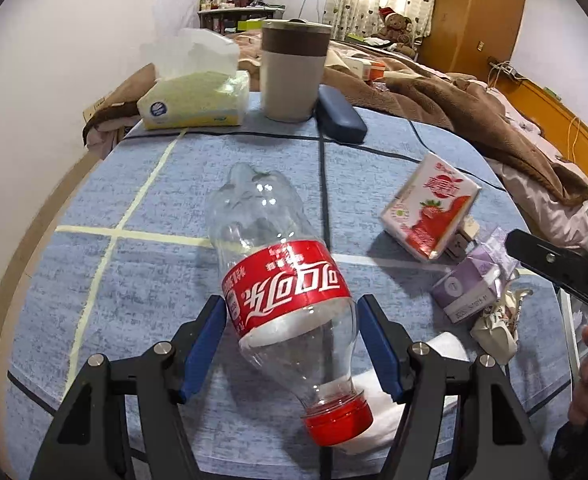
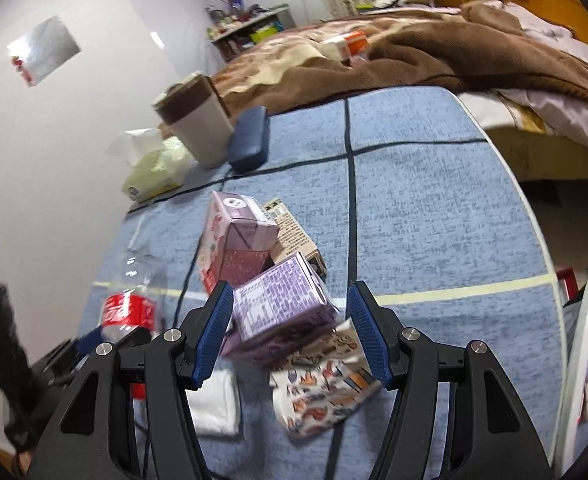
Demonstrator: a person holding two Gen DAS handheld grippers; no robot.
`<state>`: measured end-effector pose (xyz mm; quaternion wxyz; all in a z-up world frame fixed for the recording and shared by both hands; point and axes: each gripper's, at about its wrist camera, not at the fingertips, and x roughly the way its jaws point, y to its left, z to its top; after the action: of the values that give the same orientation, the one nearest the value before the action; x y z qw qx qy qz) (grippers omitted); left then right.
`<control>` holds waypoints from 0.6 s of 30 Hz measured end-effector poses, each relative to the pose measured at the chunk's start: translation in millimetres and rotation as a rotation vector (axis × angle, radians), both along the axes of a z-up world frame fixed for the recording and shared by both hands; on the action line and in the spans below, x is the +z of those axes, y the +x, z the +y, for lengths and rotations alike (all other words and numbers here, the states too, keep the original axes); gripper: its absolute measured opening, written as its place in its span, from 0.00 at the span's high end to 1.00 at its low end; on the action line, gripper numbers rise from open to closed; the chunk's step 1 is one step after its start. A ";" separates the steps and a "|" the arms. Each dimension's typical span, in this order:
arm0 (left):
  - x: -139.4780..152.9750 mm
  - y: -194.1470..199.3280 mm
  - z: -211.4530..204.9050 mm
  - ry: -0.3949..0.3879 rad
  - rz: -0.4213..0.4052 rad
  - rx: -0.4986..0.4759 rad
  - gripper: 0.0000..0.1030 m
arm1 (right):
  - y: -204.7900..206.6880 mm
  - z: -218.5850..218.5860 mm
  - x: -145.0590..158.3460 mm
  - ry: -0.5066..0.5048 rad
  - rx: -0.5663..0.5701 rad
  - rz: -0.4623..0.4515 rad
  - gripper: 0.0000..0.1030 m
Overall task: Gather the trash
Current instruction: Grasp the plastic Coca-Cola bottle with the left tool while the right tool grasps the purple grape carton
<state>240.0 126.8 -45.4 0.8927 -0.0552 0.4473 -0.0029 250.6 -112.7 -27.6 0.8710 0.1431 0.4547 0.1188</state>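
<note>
Straddling the bottle (image 1: 281, 300), the left gripper (image 1: 291, 344) sits low over the blue tablecloth (image 1: 133, 280), its blue pads on either side of the red label; the left pad looks to touch the label, the right one seems just clear, so a firm grip I cannot call. The empty bottle lies on its side, red cap (image 1: 340, 424) nearest the camera, over a white napkin (image 1: 378, 408). Far left at the back, a tissue pack (image 1: 195, 100), then a tall cup (image 1: 291, 72) with a brown band, then a dark blue case (image 1: 340, 114) leaning beside it. Moving right: a strawberry carton (image 1: 430, 208), a purple carton (image 1: 466, 288) close by, a crumpled wrapper (image 1: 494, 328) touching it (the black shape at the right edge is the other tool). Over to the right wrist view: the right gripper (image 2: 289, 336) has its jaws standing apart around the purple carton (image 2: 281, 308), the left pad near its edge, the right pad with a clear gap, nothing clamped. A pink carton (image 2: 233, 240) stands behind, a patterned wrapper (image 2: 326, 388) lies under the jaws, and a brown blanket (image 2: 414, 56) covers the bed beyond
</note>
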 end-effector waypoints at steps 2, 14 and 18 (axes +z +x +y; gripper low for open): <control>0.2 -0.2 4.9 0.002 -0.001 0.001 0.32 | 4.1 5.6 -3.3 0.000 -0.027 0.020 0.40; 0.9 3.0 27.4 -0.008 -0.013 0.028 0.32 | -2.6 34.3 -10.0 -0.082 0.015 0.039 0.33; 1.7 3.3 31.4 0.006 -0.015 0.032 0.32 | -15.6 36.4 -5.7 -0.126 0.057 0.010 0.28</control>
<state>243.3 158.2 -43.7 0.8961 -0.0598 0.4396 0.0125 235.0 -76.3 -33.4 0.8722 0.0757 0.4697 0.1141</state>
